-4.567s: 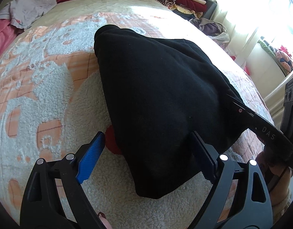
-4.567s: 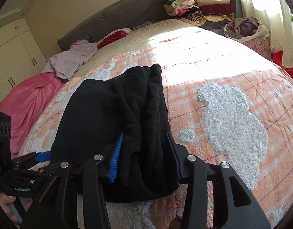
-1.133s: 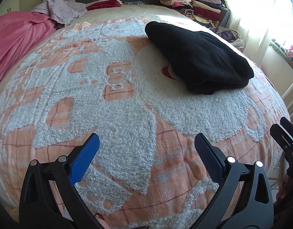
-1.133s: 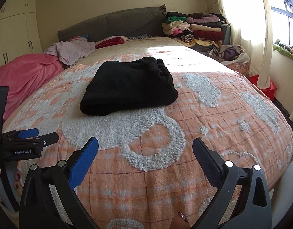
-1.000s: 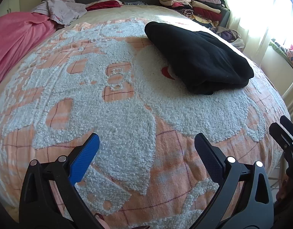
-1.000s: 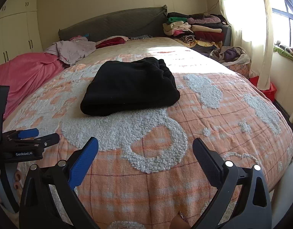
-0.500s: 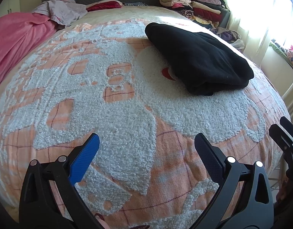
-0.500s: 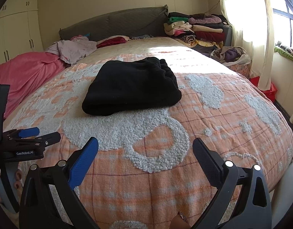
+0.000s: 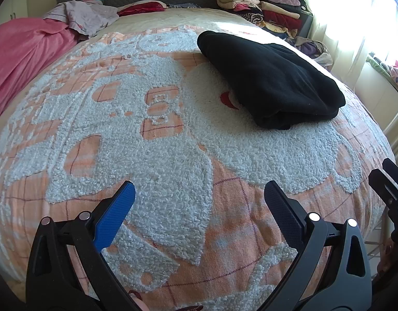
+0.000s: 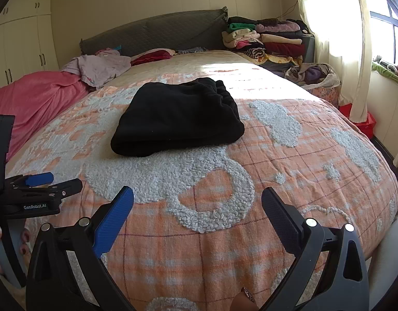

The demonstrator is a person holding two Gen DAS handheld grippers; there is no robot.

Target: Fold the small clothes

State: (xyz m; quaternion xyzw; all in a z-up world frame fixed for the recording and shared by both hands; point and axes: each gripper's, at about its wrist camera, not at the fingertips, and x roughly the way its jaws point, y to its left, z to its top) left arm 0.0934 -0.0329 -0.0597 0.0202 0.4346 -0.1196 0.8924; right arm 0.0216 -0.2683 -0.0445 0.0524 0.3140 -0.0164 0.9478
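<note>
The black garment (image 10: 176, 118) lies folded in a thick bundle mid-bed (image 10: 315, 171), long axis running toward the headboard, now released by both hand-held grippers, left (image 9: 199, 202) and right (image 10: 197, 204), which have drawn back to the foot, jaws wide and empty, so this fold looks finished.

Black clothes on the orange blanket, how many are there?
1. A folded black garment lies alone in the middle of the orange blanket, beyond both open grippers. More clothes sit stacked by the headboard, and dark ones could be hidden there.
</note>
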